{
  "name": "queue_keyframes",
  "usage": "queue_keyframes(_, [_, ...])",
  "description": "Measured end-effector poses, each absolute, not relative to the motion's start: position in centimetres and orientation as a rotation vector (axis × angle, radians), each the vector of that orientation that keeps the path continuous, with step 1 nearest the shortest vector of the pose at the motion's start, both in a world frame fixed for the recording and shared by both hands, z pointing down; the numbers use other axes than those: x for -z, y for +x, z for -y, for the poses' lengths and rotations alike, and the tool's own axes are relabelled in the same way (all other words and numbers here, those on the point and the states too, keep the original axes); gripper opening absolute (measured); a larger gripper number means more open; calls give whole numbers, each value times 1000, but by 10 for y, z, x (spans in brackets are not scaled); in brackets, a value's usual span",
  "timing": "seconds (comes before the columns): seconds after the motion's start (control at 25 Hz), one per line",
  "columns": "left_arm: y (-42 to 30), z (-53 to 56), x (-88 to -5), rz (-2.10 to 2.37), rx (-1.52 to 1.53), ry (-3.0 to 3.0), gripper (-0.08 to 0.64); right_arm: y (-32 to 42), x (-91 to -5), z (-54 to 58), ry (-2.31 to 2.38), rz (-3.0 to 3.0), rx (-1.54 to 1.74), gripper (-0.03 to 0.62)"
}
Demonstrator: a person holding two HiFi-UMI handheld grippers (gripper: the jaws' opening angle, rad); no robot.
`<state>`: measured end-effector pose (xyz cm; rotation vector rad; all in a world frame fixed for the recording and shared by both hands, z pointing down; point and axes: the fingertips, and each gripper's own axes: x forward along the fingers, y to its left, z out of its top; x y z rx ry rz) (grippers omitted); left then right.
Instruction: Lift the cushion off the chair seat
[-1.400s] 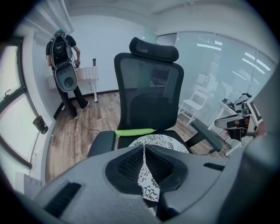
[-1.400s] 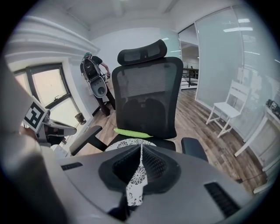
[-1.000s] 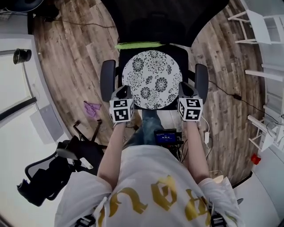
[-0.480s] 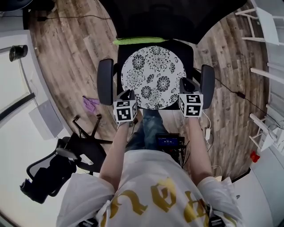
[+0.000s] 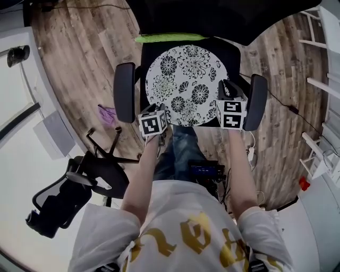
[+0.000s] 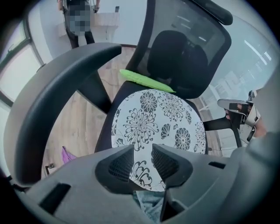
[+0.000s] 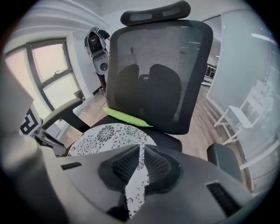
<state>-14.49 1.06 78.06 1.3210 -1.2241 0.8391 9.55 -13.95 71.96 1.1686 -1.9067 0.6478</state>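
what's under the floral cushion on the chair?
Black chair seat, showing as a dark margin round the cushion. A green strip lies behind it, by the backrest. The seat's middle is covered, so unseen.

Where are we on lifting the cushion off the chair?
Done: nothing; the cushion lies on the chair seat. In hand: the right claw is shut on its front rim; the left claw has just been opening, the rim in its gap but not pinched. Left: probably close the left claw, then raise the cushion clear of the seat.
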Motion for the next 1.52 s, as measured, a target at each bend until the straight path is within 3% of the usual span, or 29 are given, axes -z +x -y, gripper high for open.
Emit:
queue_keyframes(0.64, [-164,-54,-849,1215,-925,1071,153,106,-802,157,1113,1800,-698,19])
queue_keyframes(0.76, [-166,-57,-855,1221,-943,1054,160,111,-817,161,1108,1771,-705,100])
queue_keyframes(1.12, [-172,-59,-854,1321,-850,858,189,119,-847,180,1105,1680,-686,197])
queue_keyframes(1.52, [-175,-58,-870,1278,-934,841,190,124,-878,195,987,1628,-650,210])
